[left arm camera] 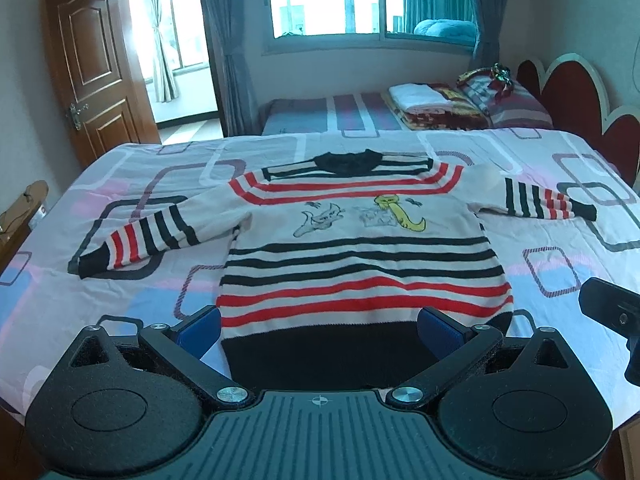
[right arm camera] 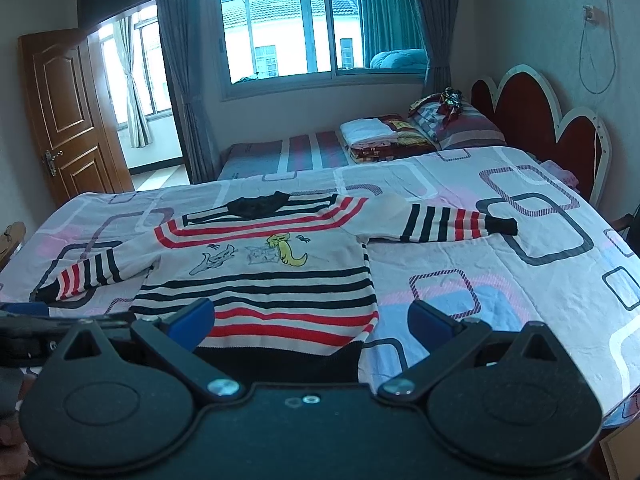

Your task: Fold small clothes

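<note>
A small cream sweater (left arm camera: 360, 236) with black and red stripes and a cartoon print lies flat on the bed, both sleeves spread out; it also shows in the right wrist view (right arm camera: 260, 280). Its black hem (left arm camera: 320, 356) faces me. My left gripper (left arm camera: 320, 330) is open, its blue pads either side of the hem, just above it. My right gripper (right arm camera: 312, 320) is open over the hem's right corner (right arm camera: 352, 350). Neither holds cloth.
The bed sheet (left arm camera: 540, 280) with rectangle patterns covers the bed. A stack of folded clothes (left arm camera: 432, 104) and a pillow (left arm camera: 516, 104) lie at the far side by the red headboard (left arm camera: 576, 92). A wooden door (left arm camera: 92, 80) stands open at the left. The right gripper's body (left arm camera: 616, 320) shows at the right edge.
</note>
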Action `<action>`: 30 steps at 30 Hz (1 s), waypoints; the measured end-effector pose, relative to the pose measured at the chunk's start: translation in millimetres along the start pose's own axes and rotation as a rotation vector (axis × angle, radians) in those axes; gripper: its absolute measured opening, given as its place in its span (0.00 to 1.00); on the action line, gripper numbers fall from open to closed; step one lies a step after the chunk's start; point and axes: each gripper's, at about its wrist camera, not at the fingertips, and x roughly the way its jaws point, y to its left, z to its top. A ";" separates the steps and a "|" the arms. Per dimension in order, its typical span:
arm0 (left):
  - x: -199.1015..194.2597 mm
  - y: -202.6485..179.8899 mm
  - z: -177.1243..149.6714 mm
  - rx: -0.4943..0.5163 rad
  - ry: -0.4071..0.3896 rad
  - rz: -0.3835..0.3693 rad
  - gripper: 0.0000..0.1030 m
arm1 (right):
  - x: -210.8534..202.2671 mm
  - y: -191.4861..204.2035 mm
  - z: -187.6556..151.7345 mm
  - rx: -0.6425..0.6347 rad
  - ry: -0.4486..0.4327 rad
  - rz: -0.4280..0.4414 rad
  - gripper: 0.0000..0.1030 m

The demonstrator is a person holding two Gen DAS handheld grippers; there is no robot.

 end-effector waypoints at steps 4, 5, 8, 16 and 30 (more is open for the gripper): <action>0.5 1.5 -1.1 -0.008 -0.006 -0.006 1.00 | 0.1 -0.8 -2.9 0.007 0.002 -0.004 0.99; 0.5 2.2 -1.3 -0.010 -0.008 -0.005 1.00 | -0.2 -1.6 -3.7 0.010 0.001 -0.005 0.99; 0.4 4.1 -1.9 -0.007 -0.016 0.004 1.00 | -1.6 -2.7 -6.0 0.022 -0.003 -0.011 0.99; 3.2 8.7 -0.7 0.004 -0.020 0.018 1.00 | -2.8 -1.9 -8.6 0.025 -0.011 -0.021 0.99; 24.8 19.9 7.6 0.002 -0.028 0.009 1.00 | 9.4 -0.6 -6.6 0.041 -0.034 -0.048 0.99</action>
